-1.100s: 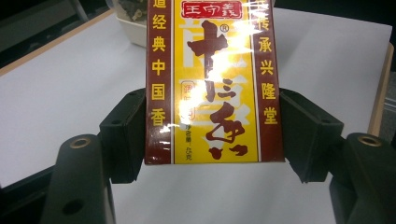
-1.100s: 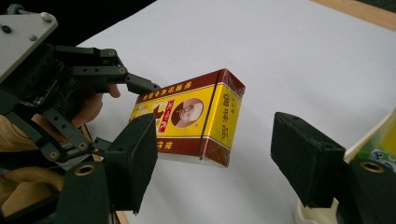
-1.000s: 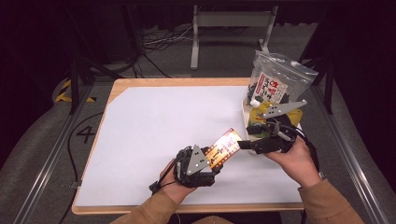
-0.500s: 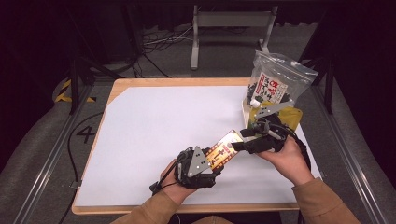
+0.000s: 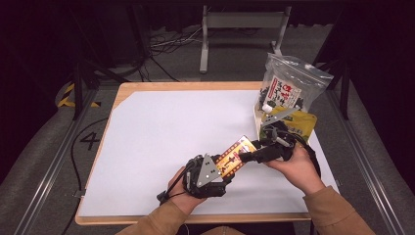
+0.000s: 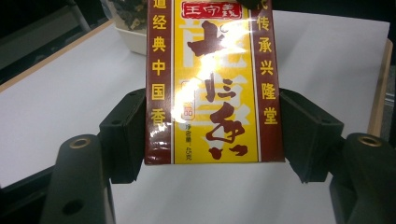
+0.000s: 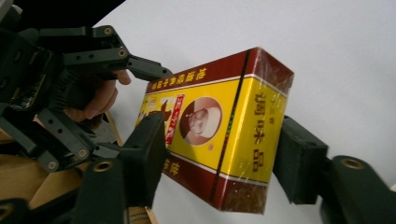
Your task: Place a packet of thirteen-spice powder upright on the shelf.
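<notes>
White tabletop [image 5: 161, 147] under dark surroundings, wooden rim showing at near and far edges. Left gripper [image 6: 210, 135]: pads clamped flat on the two long side edges of the yellow-and-maroon box [image 6: 212, 79], near its lower end; box held off the table, long axis running straight out from those jaws. Right gripper [image 7: 219, 163]: jaws set across the box's far end, have just been closing; left pad touching the printed face, right pad just beside the back face with a thin gap visible, so not yet pressing from both sides. From above, box [image 5: 236, 153] bridging left gripper [image 5: 219, 170] and right gripper [image 5: 248, 155], long axis slanting from near-left to far-right. Both jaw pairs on the box, at opposite ends, grip planes crossed: left on the narrow edges, right on the broad faces. Likely a hand-over; calls for full closure on the right before any release on the left. Beyond the box's far end: cream tray [image 5: 258, 122], clear snack bag [image 5: 286, 88], yellow pouch [image 5: 299, 122].
</notes>
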